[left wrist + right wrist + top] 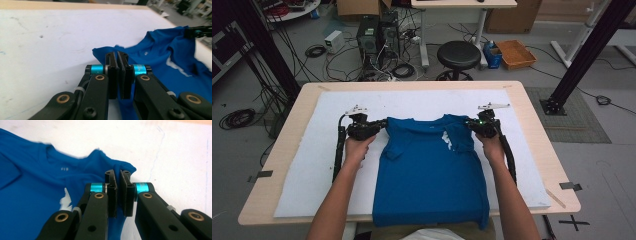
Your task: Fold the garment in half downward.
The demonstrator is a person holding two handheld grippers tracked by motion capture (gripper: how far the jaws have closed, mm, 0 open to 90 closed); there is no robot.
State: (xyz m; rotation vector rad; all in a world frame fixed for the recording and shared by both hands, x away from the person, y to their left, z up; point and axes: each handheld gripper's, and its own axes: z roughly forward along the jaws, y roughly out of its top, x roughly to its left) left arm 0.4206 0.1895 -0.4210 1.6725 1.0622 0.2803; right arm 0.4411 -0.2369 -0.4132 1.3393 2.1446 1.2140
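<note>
Both claws are clamped on cloth: the left gripper (pixel 117 56) pinches one shoulder corner of the blue T-shirt (pixel 432 170), the right gripper (pixel 118 175) pinches the other, each pair of jaws drawn narrow with a fold of fabric between the pads. In the high view the left gripper (pixel 379 125) and right gripper (pixel 472 124) sit at the shirt's two top corners, held by the left hand (pixel 357 149) and right hand (pixel 491 146). What the pads actually bite is mostly hidden — fabric vanishes behind the black jaws in both gripper views. The shirt's hem hangs over the near edge of the white mat (pixel 307 165) and is cut off by the person's body below. Small pale lettering inside the collar (pixel 64 169) is too blurred to read, and a white print (pixel 447 140) on the folded-over part is only partly seen. The shirt lies flat between the grippers, collar toward the far side of the table (pixel 532 130).
</note>
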